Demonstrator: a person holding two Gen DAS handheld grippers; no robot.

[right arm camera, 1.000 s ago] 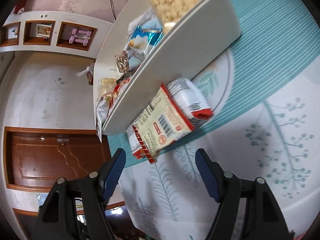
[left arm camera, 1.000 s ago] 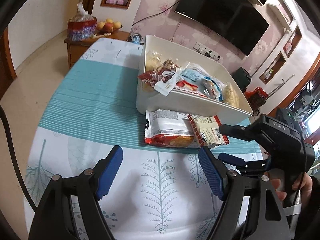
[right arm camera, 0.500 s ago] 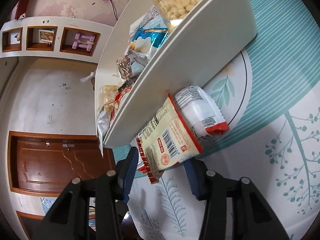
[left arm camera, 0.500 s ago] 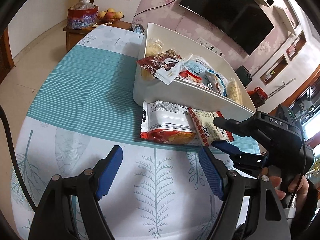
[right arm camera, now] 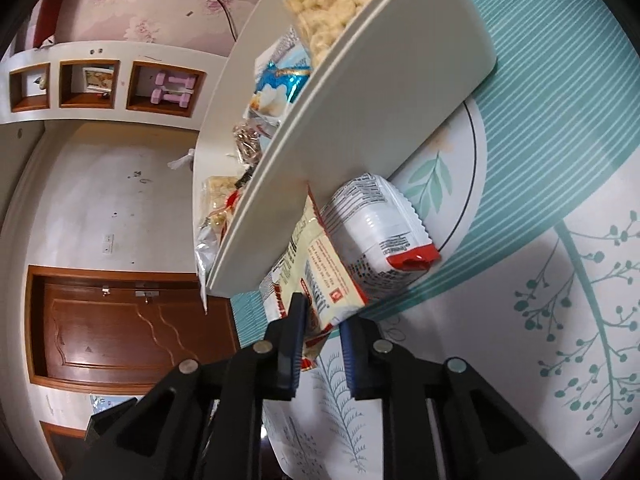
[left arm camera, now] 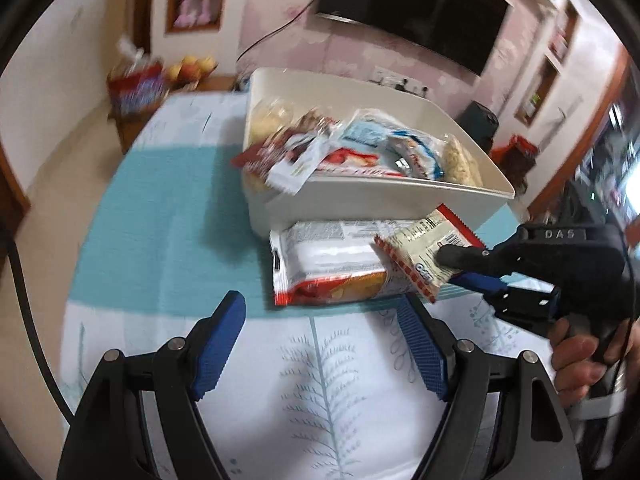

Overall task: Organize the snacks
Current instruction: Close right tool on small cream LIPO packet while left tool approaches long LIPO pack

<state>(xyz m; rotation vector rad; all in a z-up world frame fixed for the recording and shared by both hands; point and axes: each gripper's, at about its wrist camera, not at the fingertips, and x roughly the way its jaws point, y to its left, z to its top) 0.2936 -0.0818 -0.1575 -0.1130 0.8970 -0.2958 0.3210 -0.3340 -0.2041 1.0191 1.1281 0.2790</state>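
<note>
A cream snack packet (left arm camera: 420, 256) with red edges lies partly on a larger white packet (left arm camera: 332, 256) in front of the white bin (left arm camera: 360, 200), which holds several snacks. My right gripper (left arm camera: 450, 270) comes in from the right, and its jaws are closing with the cream packet's end between the pads. In the right wrist view the cream packet (right arm camera: 320, 292) sits pinched between my right gripper (right arm camera: 322, 316) fingers, beside the white packet (right arm camera: 376, 228) and under the bin (right arm camera: 380, 92). My left gripper (left arm camera: 320, 304) hangs open just short of the white packet, holding nothing.
The teal-and-white tablecloth (left arm camera: 160, 200) covers the table. A person's hand (left arm camera: 576, 356) grips the right tool's handle. Behind the table stands a side cabinet with a red bag (left arm camera: 136, 84) and fruit. A TV (left arm camera: 412, 8) hangs on the far wall.
My right gripper's jaws went from wide apart to closed around the cream packet's end, which now tilts up. My left gripper drifted a little closer to the packets, still open.
</note>
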